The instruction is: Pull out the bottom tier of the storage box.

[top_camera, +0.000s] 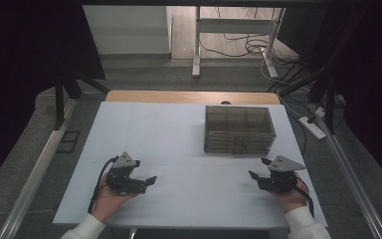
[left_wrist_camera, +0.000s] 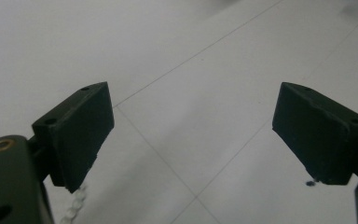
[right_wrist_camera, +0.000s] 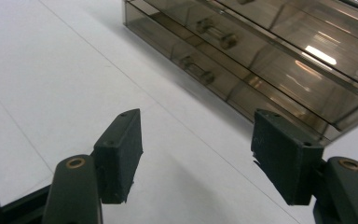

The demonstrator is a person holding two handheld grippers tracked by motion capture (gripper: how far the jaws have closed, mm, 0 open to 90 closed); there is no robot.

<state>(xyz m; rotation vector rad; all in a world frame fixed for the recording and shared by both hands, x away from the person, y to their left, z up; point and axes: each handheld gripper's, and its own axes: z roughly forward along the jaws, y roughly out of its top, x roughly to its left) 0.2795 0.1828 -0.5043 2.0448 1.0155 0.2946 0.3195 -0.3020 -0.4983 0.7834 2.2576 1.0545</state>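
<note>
A smoky see-through drawer box (top_camera: 238, 129) stands on the white table (top_camera: 179, 129), right of centre and towards the far side. In the right gripper view the drawer box (right_wrist_camera: 270, 60) shows stacked drawers with small handles, just beyond the jaws. My right gripper (top_camera: 258, 168) (right_wrist_camera: 198, 156) is open and empty, low over the table in front of the box's right end. Near the front left, my left gripper (top_camera: 148, 182) (left_wrist_camera: 193, 135) is also open with nothing between its jaws, pointing across the bare white surface.
A short string of small white beads (left_wrist_camera: 74, 205) lies on the table under the left jaw. A wooden strip (top_camera: 191, 97) edges the table's far side. Beyond it are desk legs and cables (top_camera: 238, 47) on the floor, and dark curtains hang at both sides.
</note>
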